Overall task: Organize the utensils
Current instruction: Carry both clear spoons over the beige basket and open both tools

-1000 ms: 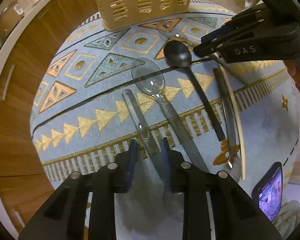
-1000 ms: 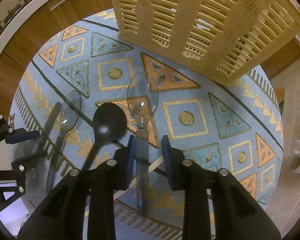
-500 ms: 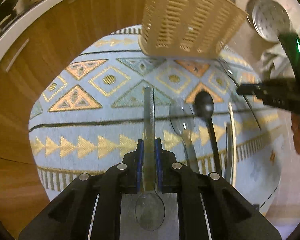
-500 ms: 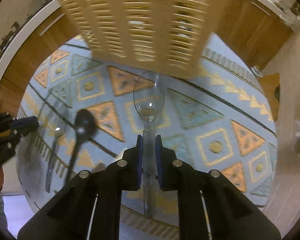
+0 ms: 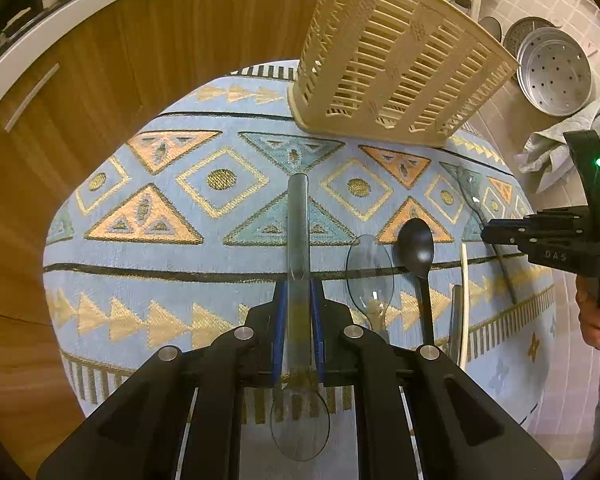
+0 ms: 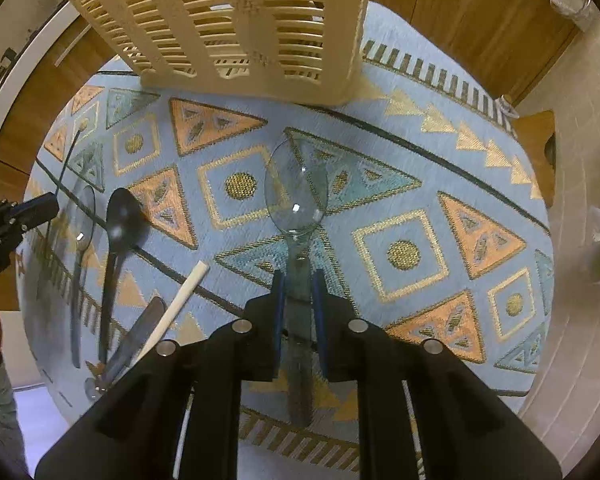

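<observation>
Now the left gripper (image 5: 298, 320) has its fingers clamped on the handle of a clear spoon (image 5: 299, 264), bowl toward the camera, above the patterned cloth (image 5: 172, 264) on the surface. Meanwhile the right gripper (image 6: 298, 304) pinches a second clear spoon (image 6: 296, 188), bowl forward, its jaws easing apart. Another clear spoon (image 5: 369, 268) and a black spoon (image 5: 417, 242) lie on the cloth, near the cream basket (image 5: 396, 60).

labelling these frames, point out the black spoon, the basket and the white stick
black spoon (image 5: 415, 240), left wrist view, on its bowl
basket (image 5: 384, 64), left wrist view, on its slatted side wall
white stick (image 6: 180, 300), right wrist view, on the middle of its shaft
</observation>
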Motion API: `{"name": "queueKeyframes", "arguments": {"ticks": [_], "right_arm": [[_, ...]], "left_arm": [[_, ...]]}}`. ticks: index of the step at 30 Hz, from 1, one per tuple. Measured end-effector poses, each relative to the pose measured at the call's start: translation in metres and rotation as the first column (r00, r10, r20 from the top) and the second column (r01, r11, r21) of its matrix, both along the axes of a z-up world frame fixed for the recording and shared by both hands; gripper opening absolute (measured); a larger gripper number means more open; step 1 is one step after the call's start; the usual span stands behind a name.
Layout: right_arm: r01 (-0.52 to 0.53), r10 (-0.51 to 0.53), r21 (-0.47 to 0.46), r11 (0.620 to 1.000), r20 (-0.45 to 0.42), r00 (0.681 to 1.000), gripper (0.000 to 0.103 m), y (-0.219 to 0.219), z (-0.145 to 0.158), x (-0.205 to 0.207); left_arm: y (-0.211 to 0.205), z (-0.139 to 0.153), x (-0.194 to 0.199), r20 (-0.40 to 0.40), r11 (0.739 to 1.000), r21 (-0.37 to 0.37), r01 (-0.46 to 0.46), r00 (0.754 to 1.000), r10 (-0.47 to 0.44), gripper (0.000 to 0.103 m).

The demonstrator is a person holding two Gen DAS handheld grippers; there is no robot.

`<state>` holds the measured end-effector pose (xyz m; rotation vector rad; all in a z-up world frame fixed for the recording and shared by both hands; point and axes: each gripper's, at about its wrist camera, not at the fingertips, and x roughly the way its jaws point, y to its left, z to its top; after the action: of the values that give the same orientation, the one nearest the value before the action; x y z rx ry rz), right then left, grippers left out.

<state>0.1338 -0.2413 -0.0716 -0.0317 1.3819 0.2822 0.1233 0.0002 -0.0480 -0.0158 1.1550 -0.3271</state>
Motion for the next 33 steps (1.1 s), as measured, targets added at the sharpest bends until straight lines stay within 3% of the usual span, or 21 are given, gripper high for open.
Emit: {"name": "queueKeyframes", "arguments": {"ticks": [6,8,12,17,22,28,33], "right_arm": [[-0.007,0.007,0.015,1.000,-0.021,1.000,0.016,0.003,-0.001,0.009],[-0.013,0.013,-0.012,1.000,0.003,1.000,0.010,0.003,0.000,0.006],[-0.018,0.017,0.017,1.000,0.048,0.999,0.010,0.005,0.004,-0.003],[-0.070,0.052,0.090,0.994,0.184,0.981,0.010,0.007,0.043,-0.025],[-0.134,0.065,0.170,0.976,0.364,0.929,0.010,0.007,0.097,-0.044],[-0.142,0.000,0.205,0.968,0.568,0.823,0.010,0.012,0.163,-0.054],[-0.057,-0.136,0.257,0.965,0.671,0.729,0.010,0.004,0.198,-0.037]], "left_arm": [[0.000,-0.002,0.000,0.004,1.000,-0.003,0.005,1.000,-0.005,0.010],[0.001,0.002,-0.002,0.019,1.000,-0.019,-0.005,1.000,0.005,0.010],[0.001,0.025,-0.013,0.102,0.998,-0.058,-0.007,0.995,0.013,0.010],[0.001,0.070,-0.028,0.243,0.993,-0.119,0.007,0.970,0.022,0.010],[-0.002,0.127,-0.040,0.414,0.974,-0.222,0.046,0.909,0.052,0.010],[-0.022,0.174,-0.033,0.567,0.949,-0.303,0.087,0.817,0.106,0.010],[-0.044,0.203,-0.013,0.677,0.928,-0.358,0.107,0.714,0.179,0.010]]}}
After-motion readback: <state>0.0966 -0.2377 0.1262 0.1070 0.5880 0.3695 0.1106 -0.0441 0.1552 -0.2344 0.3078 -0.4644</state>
